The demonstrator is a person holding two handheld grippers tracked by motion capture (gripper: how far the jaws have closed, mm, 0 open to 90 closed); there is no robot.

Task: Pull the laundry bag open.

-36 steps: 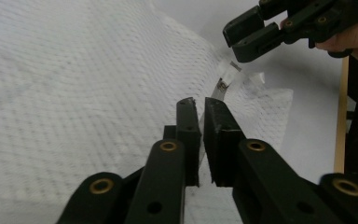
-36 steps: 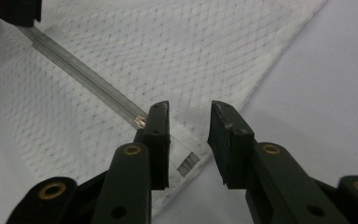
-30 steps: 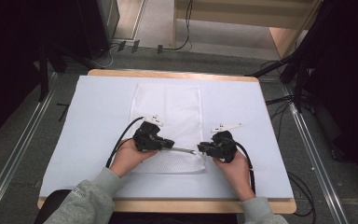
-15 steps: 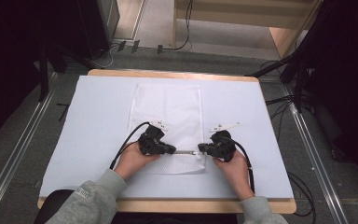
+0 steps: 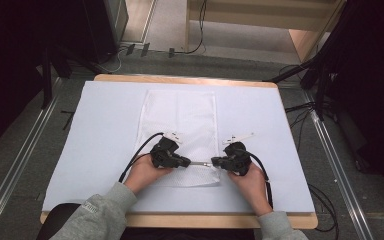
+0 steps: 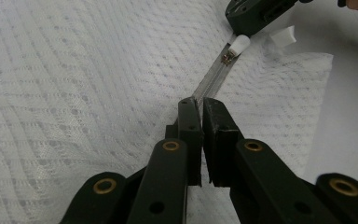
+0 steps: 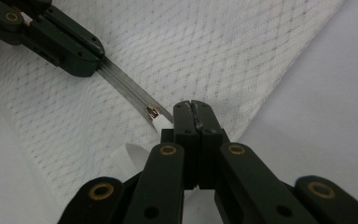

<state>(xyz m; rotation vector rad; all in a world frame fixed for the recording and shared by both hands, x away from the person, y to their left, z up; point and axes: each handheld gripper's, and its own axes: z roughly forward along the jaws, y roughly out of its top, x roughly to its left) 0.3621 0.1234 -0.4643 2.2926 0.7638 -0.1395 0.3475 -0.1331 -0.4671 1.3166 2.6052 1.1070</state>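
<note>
A white mesh bag (image 5: 180,120) lies flat on the table cover, its zipper (image 5: 200,163) running along the near end. My left gripper (image 5: 184,161) is shut on the zipper tape (image 6: 214,79), the jaws pinching its end (image 6: 197,100). My right gripper (image 5: 214,162) faces it from the right, shut on the white zipper pull (image 6: 238,45) just beyond the metal slider (image 7: 153,112). In the right gripper view my jaws (image 7: 193,106) are pressed together, and the left gripper (image 7: 70,44) holds the tape farther off. The short grey stretch of zipper is taut between the two grippers.
A pale blue-white cover (image 5: 105,130) spreads over the wooden table (image 5: 180,78). A small white tag (image 7: 128,156) sticks out at the bag's corner by the right gripper. Cables (image 5: 135,155) trail from both grippers; dark stands and floor cables surround the table.
The left gripper has slid slightly toward the near edge of the table. The right hand has kept its place.
</note>
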